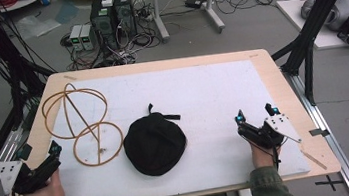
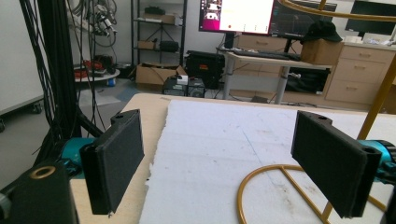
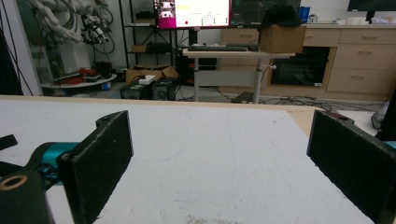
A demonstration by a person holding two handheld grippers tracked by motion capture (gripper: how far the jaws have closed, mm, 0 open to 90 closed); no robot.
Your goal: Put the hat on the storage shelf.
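Bare white board (image 1: pixel 212 93) between black cap (image 1: pixel 155 143) and right claw (image 1: pixel 256 113).

Dim, even overhead lighting in the high view; soft, faint shadows under the black cap (image 1: pixel 155 143) on the white worktop (image 1: pixel 213 98). Low resolution throughout, fine detail smeared. Floor at upper left of frame murky. Glare from the lit monitor (image 2: pixel 236 15) at top centre of both claw views, screen washed out. Near claw pads slightly soft; mild bending at frame edges.
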